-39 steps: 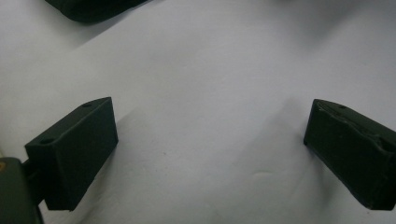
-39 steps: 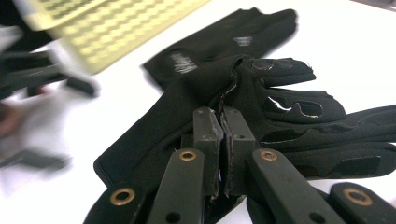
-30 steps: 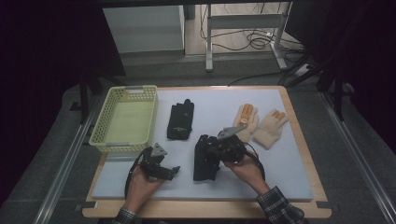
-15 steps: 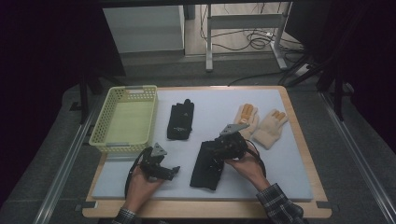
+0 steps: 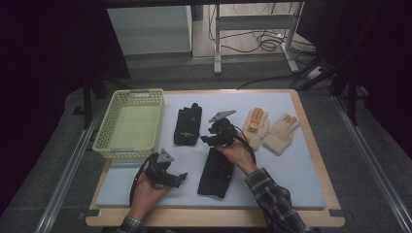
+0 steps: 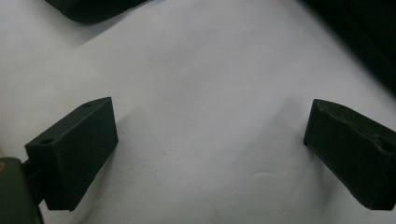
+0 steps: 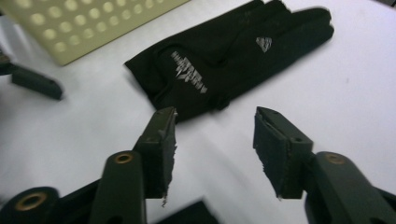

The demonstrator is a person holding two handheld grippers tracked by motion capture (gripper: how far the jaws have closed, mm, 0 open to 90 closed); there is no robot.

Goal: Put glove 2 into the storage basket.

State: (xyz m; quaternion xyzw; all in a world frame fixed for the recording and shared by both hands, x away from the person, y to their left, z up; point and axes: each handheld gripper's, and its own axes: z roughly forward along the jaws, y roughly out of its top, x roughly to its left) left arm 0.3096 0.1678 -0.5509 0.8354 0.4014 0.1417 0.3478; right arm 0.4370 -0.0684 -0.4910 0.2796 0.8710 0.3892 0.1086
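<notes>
On desk, centre: far black glove (image 5: 187, 125) lies beside basket (image 5: 130, 124); near black glove (image 5: 216, 172) lies under right hand.
Right gripper (image 7: 215, 135): fingers spread, nothing held.
Left gripper (image 6: 210, 149): fingers spread, idle.
Risk: a shallow pinch is judged likely to slip off the fabric.

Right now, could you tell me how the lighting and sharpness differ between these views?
High view: lit table, dark surroundings, all sharp. Left gripper view: soft shadows beside the open jaws. Right gripper view: black glove fairly sharp, basket blurred.
</notes>
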